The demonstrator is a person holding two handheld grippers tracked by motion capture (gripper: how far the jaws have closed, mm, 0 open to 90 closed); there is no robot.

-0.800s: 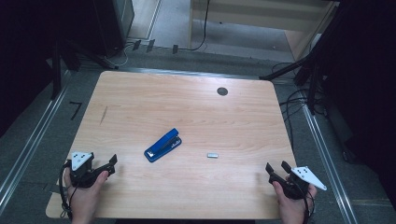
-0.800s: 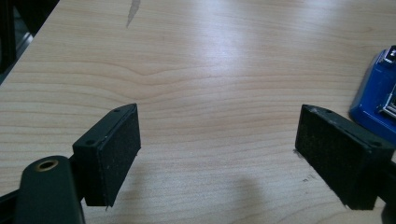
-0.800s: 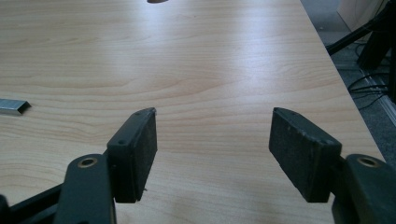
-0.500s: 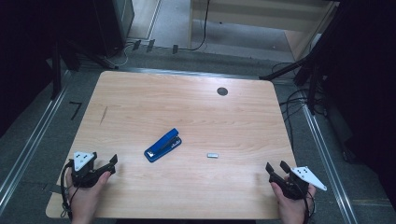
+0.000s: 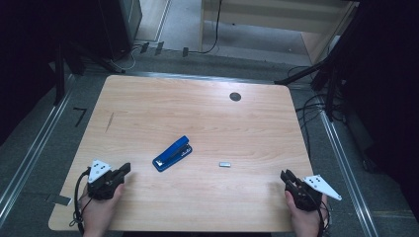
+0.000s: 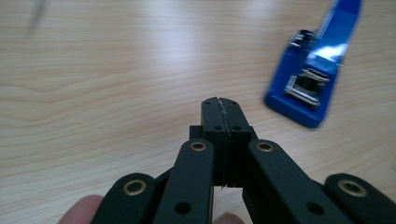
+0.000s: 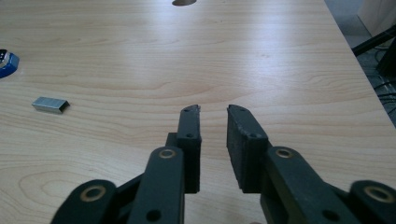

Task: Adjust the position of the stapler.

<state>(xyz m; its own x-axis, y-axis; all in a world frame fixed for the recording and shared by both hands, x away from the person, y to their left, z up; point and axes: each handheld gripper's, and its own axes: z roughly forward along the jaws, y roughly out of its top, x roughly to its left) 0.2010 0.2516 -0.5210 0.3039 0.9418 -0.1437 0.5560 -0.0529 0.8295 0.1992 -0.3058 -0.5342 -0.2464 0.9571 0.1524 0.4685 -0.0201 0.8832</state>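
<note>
High view: your closed left gripper and slightly parted right gripper hold nothing, flanking stapler and staples, ready to reach.

Dim room, table lit from above; dark surround from 9 to 3 o'clock. Soft glare at 12 o'clock in gripper views; stapler blurred.

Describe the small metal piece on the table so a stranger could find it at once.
On the wooden table, look at the middle, where a blue stapler lies. To its right, apart from it, lies the strip of staples: a short silvery bar, far smaller than the stapler and the only metallic grey thing on the wood.
</note>
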